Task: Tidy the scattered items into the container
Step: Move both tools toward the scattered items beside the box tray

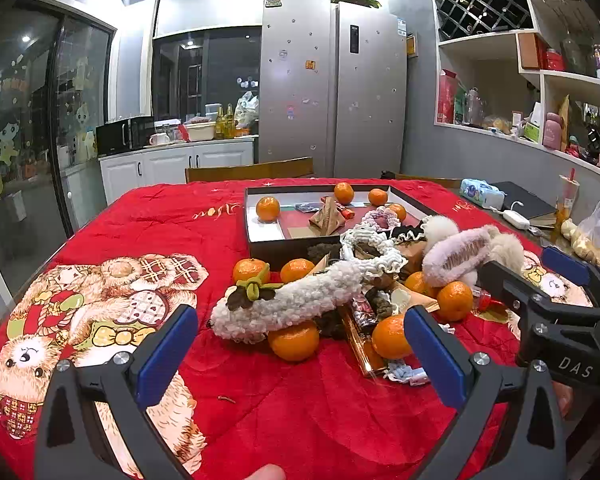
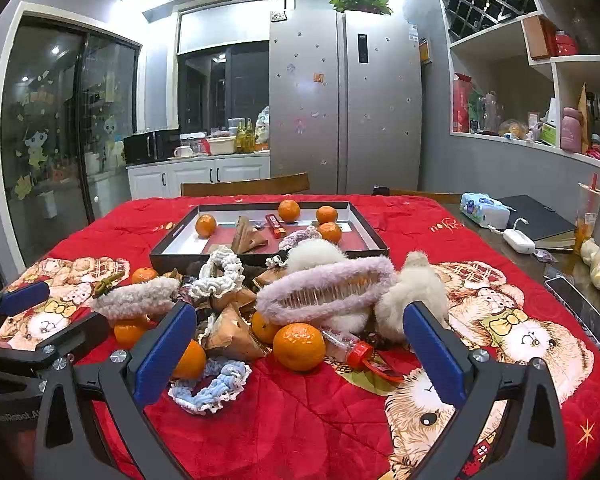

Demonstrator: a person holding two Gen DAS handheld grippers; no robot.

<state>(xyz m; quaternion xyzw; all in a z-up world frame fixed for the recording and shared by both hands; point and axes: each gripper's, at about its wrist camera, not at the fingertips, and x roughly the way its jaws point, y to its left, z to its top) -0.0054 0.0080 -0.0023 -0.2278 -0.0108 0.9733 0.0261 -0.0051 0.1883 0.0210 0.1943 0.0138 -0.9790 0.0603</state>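
1. Left wrist cam sits low over the red blanket, tilted slightly down, facing the fridge
2. Right wrist cam is alongside, same heading, close to the pile
3. Both catch the box and the other gripper

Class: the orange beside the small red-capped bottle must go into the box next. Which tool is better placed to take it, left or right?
Right. The right tool stands open with that orange straight ahead between its fingers; the left tool faces the white headband.
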